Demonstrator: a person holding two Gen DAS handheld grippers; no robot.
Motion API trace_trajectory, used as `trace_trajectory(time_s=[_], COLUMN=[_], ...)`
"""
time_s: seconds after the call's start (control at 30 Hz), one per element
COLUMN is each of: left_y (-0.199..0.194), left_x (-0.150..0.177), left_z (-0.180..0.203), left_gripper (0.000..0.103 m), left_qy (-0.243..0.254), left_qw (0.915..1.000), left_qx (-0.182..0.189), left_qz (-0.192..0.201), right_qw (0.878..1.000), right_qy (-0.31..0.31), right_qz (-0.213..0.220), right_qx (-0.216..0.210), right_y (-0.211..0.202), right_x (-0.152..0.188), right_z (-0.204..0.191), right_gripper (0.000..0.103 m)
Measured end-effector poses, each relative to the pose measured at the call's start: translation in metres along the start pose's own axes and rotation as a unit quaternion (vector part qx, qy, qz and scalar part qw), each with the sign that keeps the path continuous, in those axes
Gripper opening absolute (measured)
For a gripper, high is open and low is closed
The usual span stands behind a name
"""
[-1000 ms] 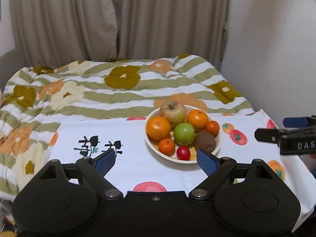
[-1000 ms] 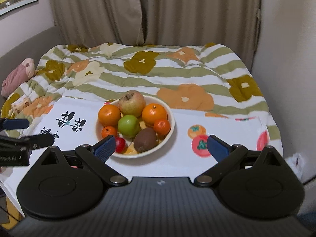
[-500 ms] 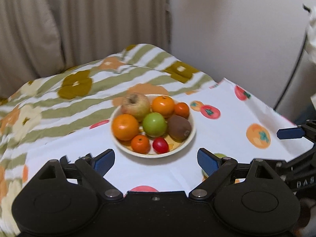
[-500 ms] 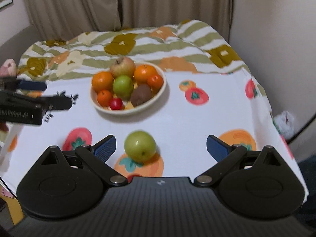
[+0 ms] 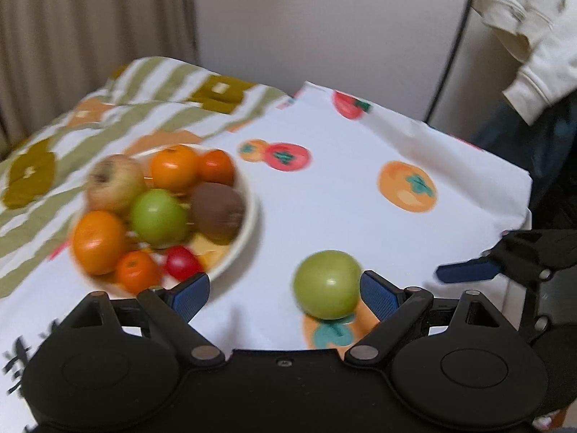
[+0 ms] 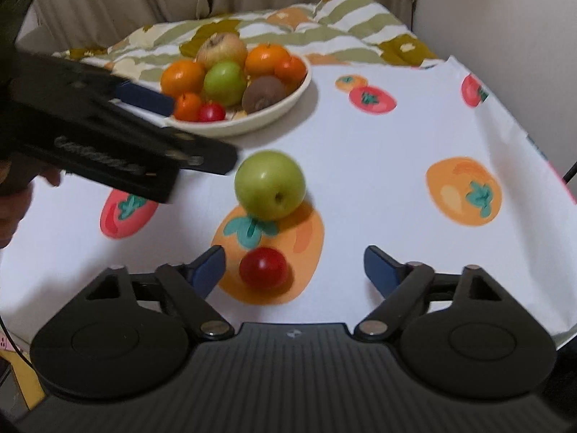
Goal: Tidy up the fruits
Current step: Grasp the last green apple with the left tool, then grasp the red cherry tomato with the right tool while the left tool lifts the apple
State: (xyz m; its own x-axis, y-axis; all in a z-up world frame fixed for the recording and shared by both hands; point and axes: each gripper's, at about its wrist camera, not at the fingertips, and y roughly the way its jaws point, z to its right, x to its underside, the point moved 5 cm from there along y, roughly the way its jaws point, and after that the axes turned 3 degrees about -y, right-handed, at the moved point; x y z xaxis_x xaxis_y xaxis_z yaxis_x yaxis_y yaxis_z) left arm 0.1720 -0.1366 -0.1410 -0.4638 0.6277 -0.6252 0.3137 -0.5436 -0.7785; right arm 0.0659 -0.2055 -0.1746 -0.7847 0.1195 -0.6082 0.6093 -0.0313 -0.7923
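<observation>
A cream bowl (image 5: 249,213) (image 6: 288,103) holds several fruits: oranges, a green apple, a yellowish apple, a brown kiwi and a small red fruit. A loose green apple (image 5: 327,289) (image 6: 269,184) lies on the white fruit-print cloth (image 5: 342,209). A small red fruit (image 6: 264,268) lies nearer, in the right wrist view. My left gripper (image 5: 285,292) is open, its right pad beside the loose green apple. My right gripper (image 6: 294,267) is open, the small red fruit just inside its left finger. The left gripper also crosses the left of the right wrist view.
A striped floral quilt (image 5: 119,115) lies behind the cloth, with curtains (image 6: 126,0) and a white wall beyond. The cloth's right edge (image 5: 519,195) drops off near hanging clothes (image 5: 533,29). The right gripper's blue fingertip (image 5: 465,272) shows at right in the left wrist view.
Both grippers have pulled back and swung toward the near right of the cloth. The loose green apple and the small red fruit have come into view. Both stay open.
</observation>
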Motion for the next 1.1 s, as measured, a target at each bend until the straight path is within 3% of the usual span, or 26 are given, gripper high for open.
trace_trajectory(time_s=[0.27,0.57,0.63,1.1], left_y=[0.033,0.053,0.054,0.047], left_x=[-0.003,0.0,0.002,0.01], left_z=[0.012,0.013,0.012,0.014], left_gripper=[0.084,0.069,0.062,0.061], left_qy=[0.004,-0.003,-0.009,0.008], left_qw=[0.9985,0.9968,0.9959,0.9978], left_qx=[0.044,0.056,0.067,0.039], left_qz=[-0.031,-0.056,-0.061,-0.052], right_qw=[1.0,1.0,0.999,0.999], right_qy=[0.0,-0.011,-0.014,-0.023], right_qz=[-0.016,-0.022,-0.025,-0.034], right_qx=[-0.009,-0.017,-0.019,-0.028], right_y=[0.012,0.017,0.018,0.021], right_x=[0.004,0.003,0.004,0.003], right_z=[-0.004,-0.009,-0.01,-0.011], right_gripper=[0.079,0.074,0.073,0.055])
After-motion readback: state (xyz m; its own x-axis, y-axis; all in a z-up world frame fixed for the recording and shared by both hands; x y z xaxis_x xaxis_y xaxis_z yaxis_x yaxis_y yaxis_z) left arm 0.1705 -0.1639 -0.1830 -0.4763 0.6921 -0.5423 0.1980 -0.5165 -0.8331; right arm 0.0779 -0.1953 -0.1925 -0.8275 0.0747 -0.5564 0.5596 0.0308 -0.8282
